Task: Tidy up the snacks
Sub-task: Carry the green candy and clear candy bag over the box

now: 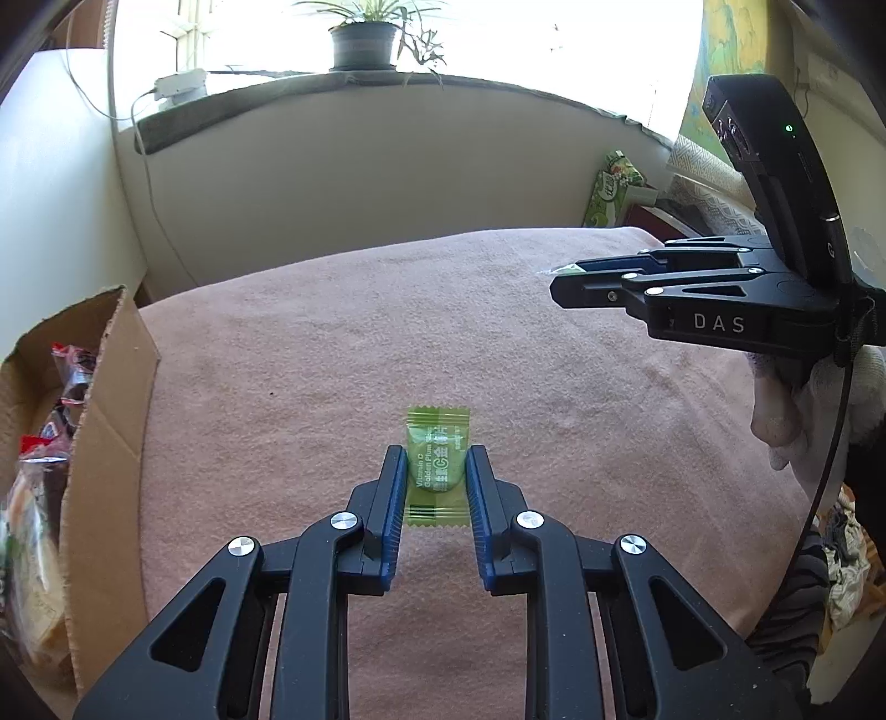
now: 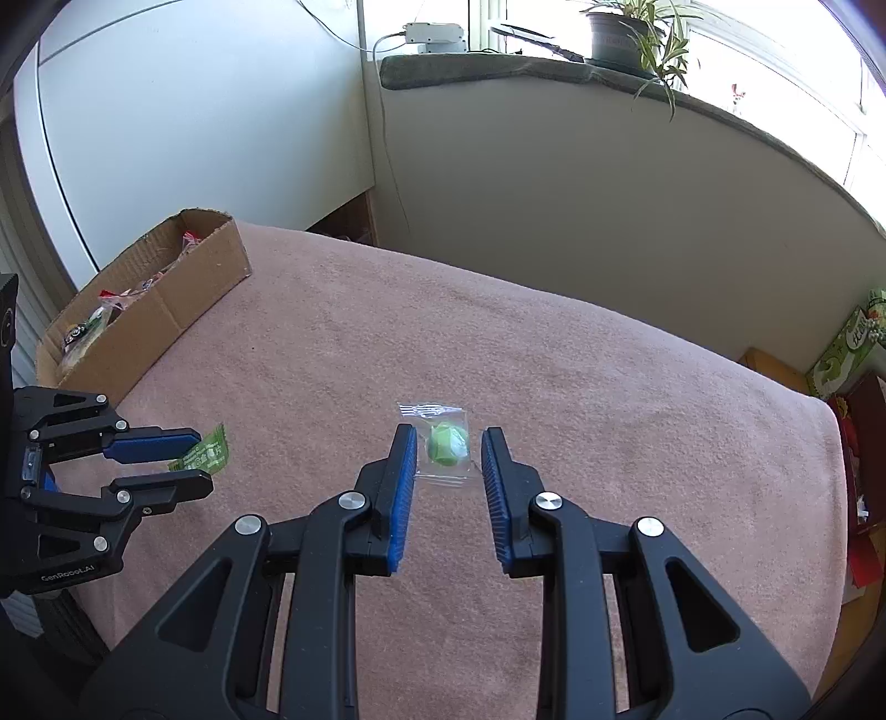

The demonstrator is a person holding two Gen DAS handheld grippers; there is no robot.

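A green wrapped candy (image 1: 437,465) is pinched between the blue pads of my left gripper (image 1: 436,451), just above the pink cloth-covered table (image 1: 360,332). My right gripper (image 2: 448,431) is shut on a clear-wrapped green candy (image 2: 446,443), also lifted off the cloth. In the left wrist view the right gripper (image 1: 562,277) hangs at the upper right with a bit of wrapper sticking out of its tips. The right wrist view shows the left gripper (image 2: 202,458) at the left edge with its green candy (image 2: 207,450). An open cardboard box (image 2: 183,299) holding several snack packs stands at the table's left side.
The box's near flap (image 1: 111,399) rises close to the left of my left gripper. A white wall and a windowsill with a potted plant (image 1: 362,44) stand behind the table. A green package (image 1: 612,191) sits beyond the table's far right corner. A gloved hand (image 1: 786,410) holds the right gripper.
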